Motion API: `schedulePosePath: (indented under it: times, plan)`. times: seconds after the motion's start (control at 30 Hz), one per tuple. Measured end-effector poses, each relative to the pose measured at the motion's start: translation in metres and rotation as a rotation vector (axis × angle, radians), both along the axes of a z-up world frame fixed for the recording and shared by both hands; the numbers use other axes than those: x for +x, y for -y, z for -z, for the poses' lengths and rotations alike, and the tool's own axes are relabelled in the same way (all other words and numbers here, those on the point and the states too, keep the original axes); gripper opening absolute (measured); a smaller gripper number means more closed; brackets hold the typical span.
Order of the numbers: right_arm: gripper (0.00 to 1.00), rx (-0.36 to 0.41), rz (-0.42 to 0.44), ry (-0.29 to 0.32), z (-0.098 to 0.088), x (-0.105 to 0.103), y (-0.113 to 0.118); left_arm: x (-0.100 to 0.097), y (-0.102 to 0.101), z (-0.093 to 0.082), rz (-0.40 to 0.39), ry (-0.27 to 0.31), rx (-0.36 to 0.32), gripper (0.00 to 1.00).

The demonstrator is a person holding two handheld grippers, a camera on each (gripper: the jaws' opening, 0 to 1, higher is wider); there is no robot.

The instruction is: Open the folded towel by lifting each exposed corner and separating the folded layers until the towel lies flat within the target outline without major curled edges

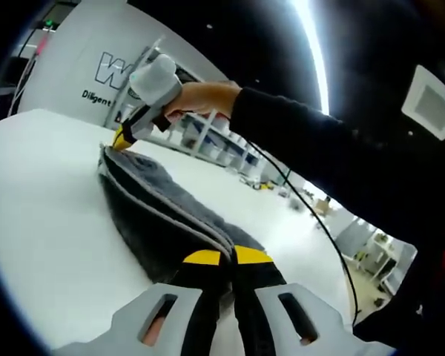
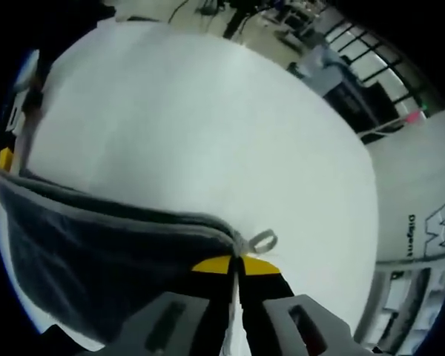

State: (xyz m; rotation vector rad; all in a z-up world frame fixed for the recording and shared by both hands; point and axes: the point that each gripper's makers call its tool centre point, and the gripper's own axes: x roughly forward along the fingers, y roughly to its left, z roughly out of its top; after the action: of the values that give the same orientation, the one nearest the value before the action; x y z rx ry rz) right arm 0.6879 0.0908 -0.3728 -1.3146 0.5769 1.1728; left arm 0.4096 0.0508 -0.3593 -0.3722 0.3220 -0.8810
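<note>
A dark grey towel [image 1: 156, 215] with a pale hem is stretched above the white table [image 1: 44, 222], its folded layers hanging together. My left gripper [image 1: 228, 257] is shut on its near edge. At the far corner my right gripper [image 1: 120, 139], held by a hand, pinches the towel. In the right gripper view the towel [image 2: 96, 252] hangs to the left, and my right gripper [image 2: 236, 265] is shut on the corner beside a small hanging loop [image 2: 263, 241]. A yellow tip of my left gripper [image 2: 4, 159] shows at the towel's far end.
The person's black sleeve [image 1: 319, 141] crosses above the table, with a thin cable [image 1: 311, 215] hanging from it. A white wall with lettering [image 1: 107, 70] and shelving [image 1: 215, 141] stand beyond the table [image 2: 193, 126] edge.
</note>
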Motion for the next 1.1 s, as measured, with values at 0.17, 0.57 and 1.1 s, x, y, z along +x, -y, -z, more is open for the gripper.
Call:
schedulePosePath:
  times: [0.17,0.57,1.1]
  plan:
    - [0.0,0.01,0.004,0.005,-0.002,0.0,0.002,-0.001,0.0,-0.002,0.0,0.002,0.006,0.02]
    - [0.0,0.01,-0.017,0.033,-0.011,-0.006,0.003,-0.004,0.007,-0.018,0.015,0.03,0.012,0.02]
    - [0.0,0.063,0.02,0.089,-0.029,-0.006,0.012,-0.006,0.017,-0.028,0.014,0.057,0.03,0.02]
